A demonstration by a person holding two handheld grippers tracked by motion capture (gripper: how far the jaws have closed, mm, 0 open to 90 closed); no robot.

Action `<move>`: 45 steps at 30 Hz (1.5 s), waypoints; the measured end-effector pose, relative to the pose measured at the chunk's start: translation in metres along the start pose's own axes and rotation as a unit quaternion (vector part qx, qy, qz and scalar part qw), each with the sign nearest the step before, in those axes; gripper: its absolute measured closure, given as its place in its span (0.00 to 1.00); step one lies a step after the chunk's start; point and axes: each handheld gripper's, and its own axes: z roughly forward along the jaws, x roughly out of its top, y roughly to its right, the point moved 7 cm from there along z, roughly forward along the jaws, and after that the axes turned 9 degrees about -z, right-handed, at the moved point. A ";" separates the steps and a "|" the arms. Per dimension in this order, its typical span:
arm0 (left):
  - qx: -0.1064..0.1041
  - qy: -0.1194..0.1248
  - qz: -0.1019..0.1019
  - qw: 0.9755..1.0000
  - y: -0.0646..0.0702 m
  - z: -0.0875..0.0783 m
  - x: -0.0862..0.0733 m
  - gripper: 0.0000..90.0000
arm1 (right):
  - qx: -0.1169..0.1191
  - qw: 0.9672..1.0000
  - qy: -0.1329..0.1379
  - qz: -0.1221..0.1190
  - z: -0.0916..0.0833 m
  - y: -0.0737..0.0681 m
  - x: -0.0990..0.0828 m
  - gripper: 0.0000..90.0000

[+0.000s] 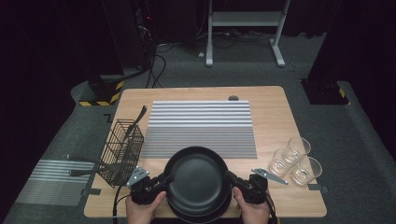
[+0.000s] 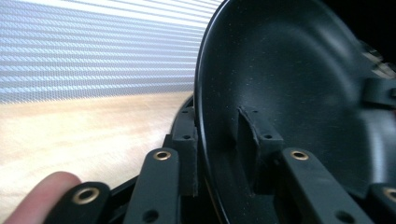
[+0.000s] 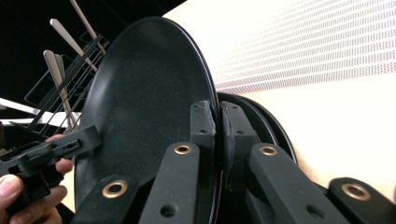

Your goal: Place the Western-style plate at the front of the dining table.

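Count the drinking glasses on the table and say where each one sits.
3, clustered near the table's right edge: one farthest back, one left of it, one nearest the person. None looks hidden.

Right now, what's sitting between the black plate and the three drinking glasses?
Only the right tool, clamped on the black plate, and bare wood of the table before the drinking glasses. The high view shows it.

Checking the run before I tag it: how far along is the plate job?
Done: both grippers have clamped the top black plate by opposite rims, the left gripper and the right gripper. In hand: it looks lifted off the plates below, whose rims show under it. Left, probably: setting it on the striped mat; the glasses and the cutlery basket sit untouched.
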 end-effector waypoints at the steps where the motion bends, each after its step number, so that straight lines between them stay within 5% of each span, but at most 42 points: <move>1: -0.002 0.000 -0.003 1.000 0.000 0.001 0.002 0.77 | -0.002 1.000 -0.001 -0.002 0.000 0.000 0.001 0.94; 24: -0.010 -0.009 0.016 1.000 0.012 0.034 0.038 0.77 | -0.004 1.000 0.006 -0.001 0.001 0.022 0.042 0.95; 45: -0.018 -0.019 0.001 1.000 -0.006 0.070 0.069 0.78 | -0.019 1.000 0.005 -0.010 0.029 0.041 0.074 0.95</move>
